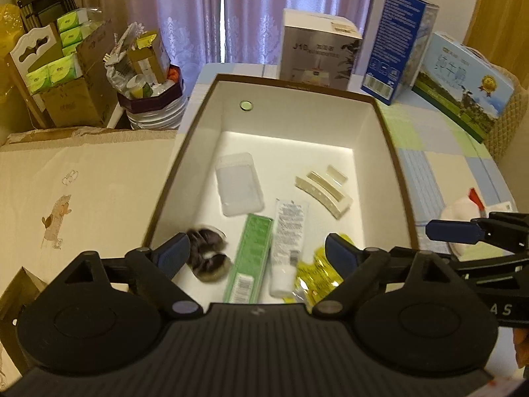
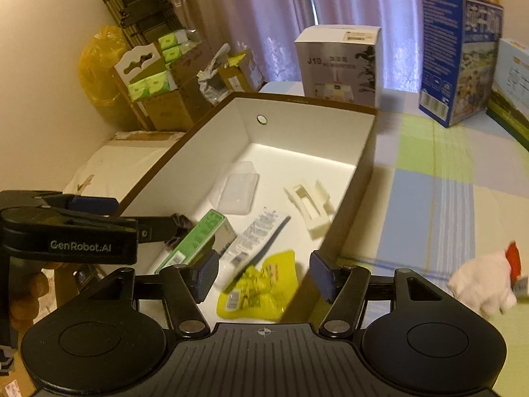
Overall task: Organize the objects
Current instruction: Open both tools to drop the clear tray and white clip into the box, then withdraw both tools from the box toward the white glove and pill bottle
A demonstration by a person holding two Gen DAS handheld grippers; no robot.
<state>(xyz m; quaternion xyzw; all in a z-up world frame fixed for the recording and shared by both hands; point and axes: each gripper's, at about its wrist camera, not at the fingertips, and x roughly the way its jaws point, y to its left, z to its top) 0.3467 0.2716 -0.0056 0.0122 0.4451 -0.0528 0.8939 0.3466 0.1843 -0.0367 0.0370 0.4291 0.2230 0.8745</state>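
Observation:
A white box with a brown rim point(image 1: 297, 106) point(image 2: 307, 125) stands on the table. It holds a clear plastic case point(image 1: 239, 188), a cream hair clip point(image 1: 325, 190), a green carton point(image 1: 251, 258), a white tube point(image 1: 287, 244), a yellow packet point(image 1: 317, 274) point(image 2: 258, 291) and a dark furry item point(image 1: 208, 258). My left gripper point(image 1: 258, 249) hangs open above the box's near end, empty. My right gripper point(image 2: 264, 274) is also open and empty, above the box's near right wall. A white plush toy with a red part point(image 2: 486, 284) lies on the cloth to the right.
A white carton point(image 1: 319, 46), a tall blue carton point(image 1: 396, 46) and a pale blue carton point(image 1: 463, 82) stand behind the box on the checked tablecloth point(image 2: 429, 182). Flat cardboard point(image 1: 82, 182) lies left of it, with stacked boxes and tissue packs point(image 1: 62, 66) beyond.

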